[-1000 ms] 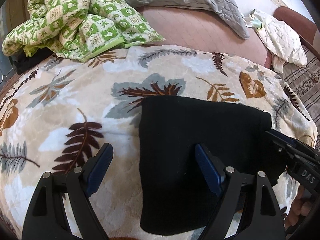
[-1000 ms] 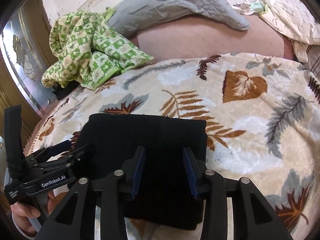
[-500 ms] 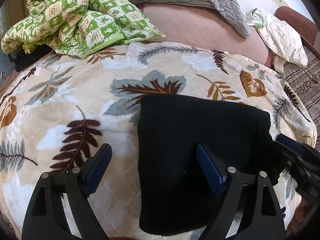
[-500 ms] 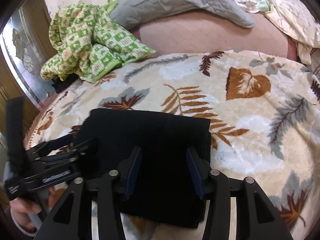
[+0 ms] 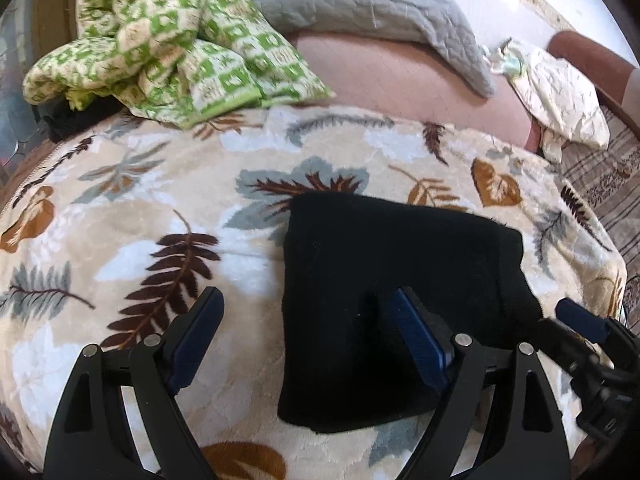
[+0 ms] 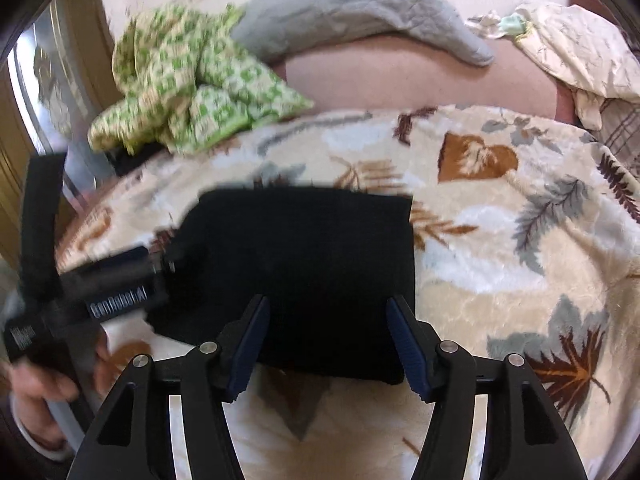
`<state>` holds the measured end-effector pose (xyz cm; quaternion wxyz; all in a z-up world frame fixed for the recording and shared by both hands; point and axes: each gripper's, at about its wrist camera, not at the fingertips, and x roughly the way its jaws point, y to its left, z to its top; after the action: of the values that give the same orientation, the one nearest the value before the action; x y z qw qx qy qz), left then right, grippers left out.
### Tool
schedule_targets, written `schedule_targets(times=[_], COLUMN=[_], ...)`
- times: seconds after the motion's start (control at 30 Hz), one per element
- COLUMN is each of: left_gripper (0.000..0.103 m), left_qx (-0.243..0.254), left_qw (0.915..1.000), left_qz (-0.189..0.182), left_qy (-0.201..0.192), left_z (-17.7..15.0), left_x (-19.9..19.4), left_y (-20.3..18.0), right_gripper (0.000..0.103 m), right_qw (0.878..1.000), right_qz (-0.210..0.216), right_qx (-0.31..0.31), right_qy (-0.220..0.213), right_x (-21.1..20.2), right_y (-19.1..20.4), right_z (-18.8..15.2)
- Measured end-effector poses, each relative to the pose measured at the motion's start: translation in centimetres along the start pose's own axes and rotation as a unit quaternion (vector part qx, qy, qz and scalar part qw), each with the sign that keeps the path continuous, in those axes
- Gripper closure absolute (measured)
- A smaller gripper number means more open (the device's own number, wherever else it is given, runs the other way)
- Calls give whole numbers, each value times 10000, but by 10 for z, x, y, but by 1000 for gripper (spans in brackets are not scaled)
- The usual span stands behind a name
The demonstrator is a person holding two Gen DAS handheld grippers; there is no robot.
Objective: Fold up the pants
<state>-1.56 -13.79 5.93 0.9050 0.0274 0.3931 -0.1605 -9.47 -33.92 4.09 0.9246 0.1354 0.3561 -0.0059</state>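
Item: black pants (image 5: 384, 280), folded into a compact rectangle, lying near-centre on the leaf-print blanket (image 5: 132, 240). Left gripper (image 5: 308, 344): fingers wide apart, empty. Right gripper (image 6: 324, 340): jaws opening, clamping nothing. Step: release after final fold, probably. Next: withdraw without disturbing fabric.

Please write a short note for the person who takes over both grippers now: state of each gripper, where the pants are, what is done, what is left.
Left gripper: open wide, holds nothing, above the left edge of the pants.
Right gripper: jaws opening, nothing pinched between them, above the near edge of the pants.
Black pants: lie as a compact folded rectangle on the leaf-print blanket.
Done: the fold looks finished, edges fairly even.
Left: probably only draw both grippers away; check the near edge, smooth it if needed.
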Motion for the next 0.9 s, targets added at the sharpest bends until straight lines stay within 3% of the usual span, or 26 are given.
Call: schedule_targets(times=[0.27, 0.5, 0.9], left_gripper=[16, 16, 16], left_qx=[-5, 80, 18], left_qw=[9997, 9994, 9981], left_qz=[92, 172, 147], left_qy=[-205, -295, -600], left_z=[-10, -18, -28], left_x=[-27, -46, -84], left_y=[2, 3, 0], right_gripper=[32, 29, 24], right_qw=[9995, 9997, 9991], right_qz=[-248, -227, -196], right_qx=[92, 52, 78], right_qy=[-160, -64, -366], right_x=[-8, -9, -48], right_y=[7, 16, 21], right_z=[5, 0, -8])
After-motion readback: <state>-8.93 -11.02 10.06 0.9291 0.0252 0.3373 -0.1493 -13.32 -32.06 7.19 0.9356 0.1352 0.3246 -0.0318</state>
